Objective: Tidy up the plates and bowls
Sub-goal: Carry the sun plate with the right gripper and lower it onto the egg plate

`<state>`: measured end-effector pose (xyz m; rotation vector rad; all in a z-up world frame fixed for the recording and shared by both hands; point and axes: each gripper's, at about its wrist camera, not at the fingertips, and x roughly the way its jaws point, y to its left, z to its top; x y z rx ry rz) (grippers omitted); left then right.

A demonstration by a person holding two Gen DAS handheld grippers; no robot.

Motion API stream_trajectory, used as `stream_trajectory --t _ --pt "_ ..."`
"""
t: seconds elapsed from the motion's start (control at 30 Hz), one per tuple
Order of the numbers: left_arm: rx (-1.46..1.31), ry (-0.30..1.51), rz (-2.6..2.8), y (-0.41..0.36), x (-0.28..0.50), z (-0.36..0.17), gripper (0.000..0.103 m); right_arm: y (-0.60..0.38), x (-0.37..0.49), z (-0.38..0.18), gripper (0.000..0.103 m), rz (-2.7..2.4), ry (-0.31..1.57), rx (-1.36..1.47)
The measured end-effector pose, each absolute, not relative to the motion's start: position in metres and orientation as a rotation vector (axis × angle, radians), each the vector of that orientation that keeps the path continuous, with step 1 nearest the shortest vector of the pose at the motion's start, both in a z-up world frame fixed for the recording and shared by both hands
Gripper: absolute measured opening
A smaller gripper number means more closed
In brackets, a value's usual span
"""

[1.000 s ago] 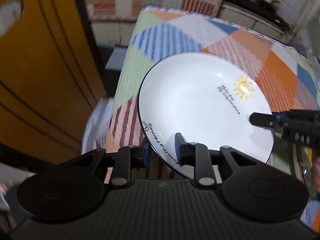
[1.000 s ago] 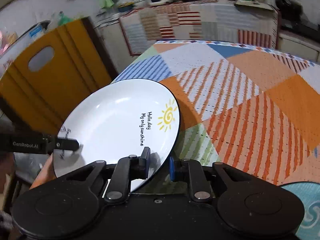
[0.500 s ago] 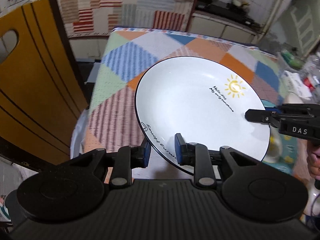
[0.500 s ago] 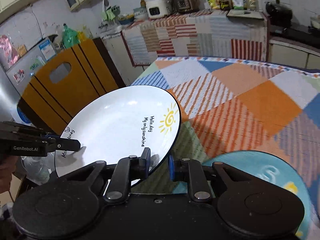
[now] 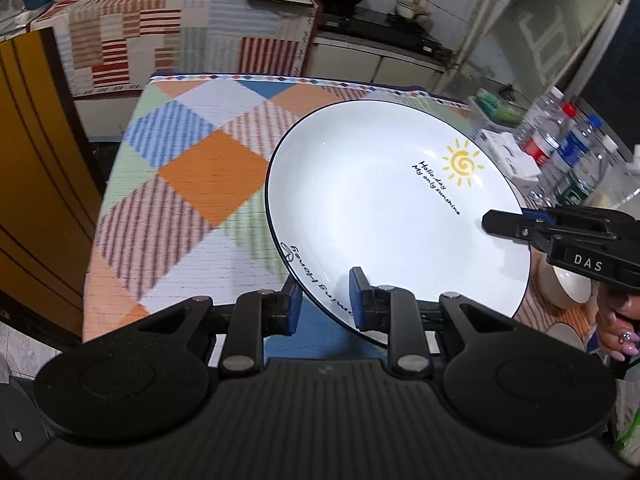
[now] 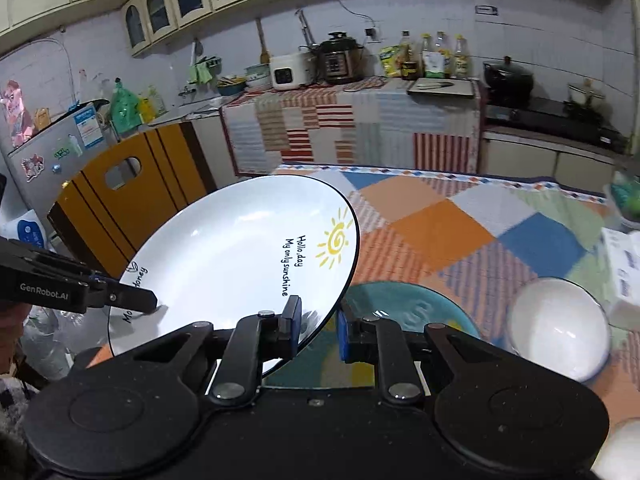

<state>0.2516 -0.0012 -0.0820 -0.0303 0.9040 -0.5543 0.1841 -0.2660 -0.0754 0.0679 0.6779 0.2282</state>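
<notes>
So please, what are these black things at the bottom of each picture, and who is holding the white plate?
A person holds a two-finger hand tool in each hand; a camera on each looks along its fingers. One picture comes from the left gripper, the other from the right gripper. Both are clamped on opposite rim edges of one white sun-print plate, carrying it above the patchwork tablecloth. On the cloth lie a teal plate and a white bowl.
</notes>
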Motion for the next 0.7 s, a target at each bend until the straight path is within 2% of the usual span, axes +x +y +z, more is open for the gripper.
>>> stream_trajectory --t 0.3,0.7 --pt "0.010 0.958 -0.610 -0.043 0.244 -0.096 0.023 -0.303 0.155 -0.090 0.022 0.154 0.693 0.135" --pt "0.034 1.043 -0.644 -0.080 0.261 -0.127 0.023 -0.338 0.157 -0.121 0.022 0.098 0.766 0.182"
